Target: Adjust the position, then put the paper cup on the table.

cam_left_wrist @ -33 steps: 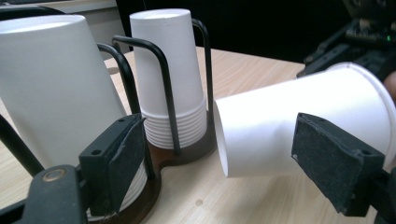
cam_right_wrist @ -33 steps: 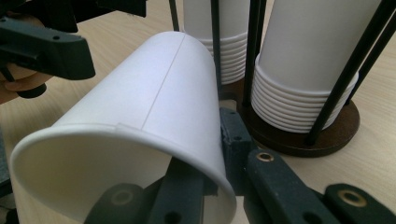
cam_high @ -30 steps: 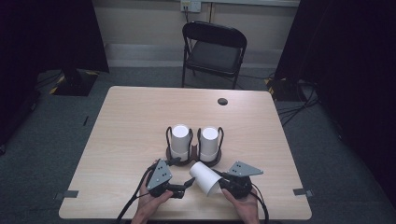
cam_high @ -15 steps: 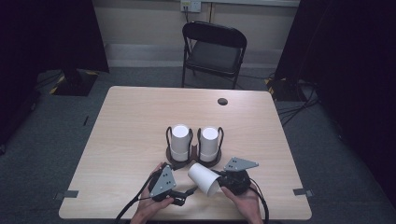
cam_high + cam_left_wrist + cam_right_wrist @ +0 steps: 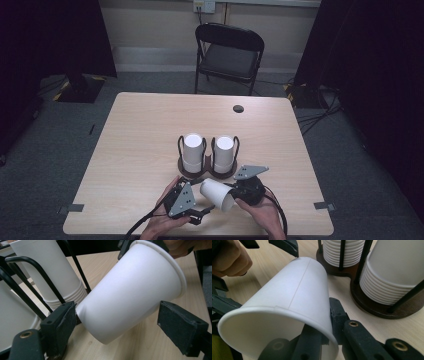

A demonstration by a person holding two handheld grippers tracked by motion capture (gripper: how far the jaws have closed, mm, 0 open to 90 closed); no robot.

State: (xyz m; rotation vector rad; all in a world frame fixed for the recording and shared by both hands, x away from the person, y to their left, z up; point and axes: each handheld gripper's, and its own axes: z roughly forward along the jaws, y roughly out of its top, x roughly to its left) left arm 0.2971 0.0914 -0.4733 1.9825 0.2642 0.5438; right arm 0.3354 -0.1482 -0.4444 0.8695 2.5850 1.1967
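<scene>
The left claw (image 5: 117, 322) has just been opening wide around the white paper cup (image 5: 130, 295) — probably released; the right claw (image 5: 324, 322) alone pinches its rim.

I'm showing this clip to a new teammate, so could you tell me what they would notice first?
A single white paper cup held tilted above the table's near edge, the right gripper pinching its rim. The left gripper has just been opening around its base, one pad apart. Behind stand two cup stacks in a dark wire holder.

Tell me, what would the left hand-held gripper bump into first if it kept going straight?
Probably the white paper cup: it lies right between the open jaws of the left hand-held gripper. The cup stacks stand behind it.
</scene>
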